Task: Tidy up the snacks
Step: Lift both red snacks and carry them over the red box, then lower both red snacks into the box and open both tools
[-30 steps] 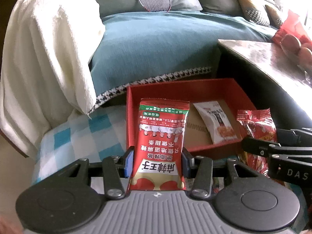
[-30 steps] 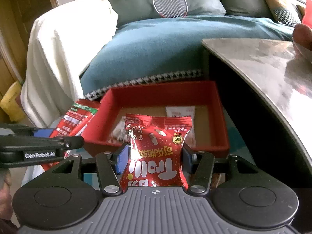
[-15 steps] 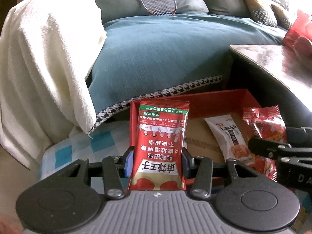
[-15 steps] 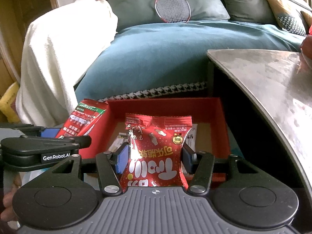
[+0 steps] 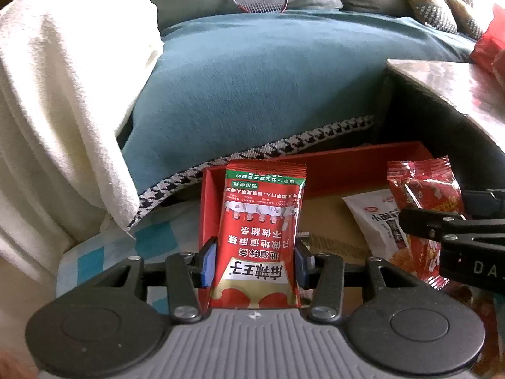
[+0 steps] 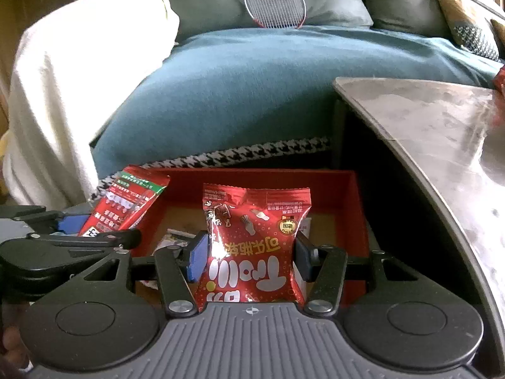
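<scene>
Two snack packets are in our grip, one per hand, both held above the near edge of the red box [image 6: 344,189] that sits on the floor between the sofa and the stone-topped bench [image 6: 426,120]. Our left tongs [image 5: 255,260] are clamped on the tall red-and-green sachet [image 5: 262,221], blue pads [image 5: 208,260] pressing its two long edges near the lower end. Our right tongs [image 6: 249,257] are pinched on the puffy red foil bag [image 6: 255,240], pads against its sides just below the middle.

We judge both to be very light. The sachet looks flat and fairly stiff along its length, so it stands upright from a low hold without flopping. The foil bag seems air-filled and soft; its glossy skin could slide if we squeeze loosely, and its contents might crush if we squeeze hard. A hold across the body, as now, or on the crimped top seam suits it best.

Inside the box a white packet [image 5: 375,221] already lies on the cardboard floor. From the right wrist view another pale wrapper shows behind the left pad, too hidden to name. We would lower each packet close to the floor of the box before parting the tongs, since such light things drift and tumble when dropped.
</scene>
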A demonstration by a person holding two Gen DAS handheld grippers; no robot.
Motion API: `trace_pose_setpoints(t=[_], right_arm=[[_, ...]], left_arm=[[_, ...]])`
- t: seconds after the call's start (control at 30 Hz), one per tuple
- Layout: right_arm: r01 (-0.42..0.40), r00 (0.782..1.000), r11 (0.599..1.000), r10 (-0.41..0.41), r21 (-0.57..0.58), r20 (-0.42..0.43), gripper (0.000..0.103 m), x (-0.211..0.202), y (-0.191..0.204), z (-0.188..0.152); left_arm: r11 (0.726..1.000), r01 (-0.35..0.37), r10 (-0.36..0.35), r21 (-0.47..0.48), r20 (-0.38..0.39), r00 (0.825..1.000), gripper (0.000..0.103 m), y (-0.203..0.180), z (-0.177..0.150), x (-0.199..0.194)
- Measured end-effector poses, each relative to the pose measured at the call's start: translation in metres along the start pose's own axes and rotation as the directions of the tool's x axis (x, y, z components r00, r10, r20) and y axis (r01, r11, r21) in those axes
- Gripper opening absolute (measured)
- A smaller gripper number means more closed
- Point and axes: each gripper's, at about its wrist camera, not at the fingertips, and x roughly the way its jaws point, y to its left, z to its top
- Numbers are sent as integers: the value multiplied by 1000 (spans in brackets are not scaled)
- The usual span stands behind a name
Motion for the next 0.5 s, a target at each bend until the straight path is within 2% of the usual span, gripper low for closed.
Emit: trace_pose_setpoints(t=[0.5], right_arm=[[29, 994, 999, -26, 29, -105, 63, 49, -21, -10]], left_arm=[[1000, 0, 2, 25, -78, 997, 41, -15, -5, 48]])
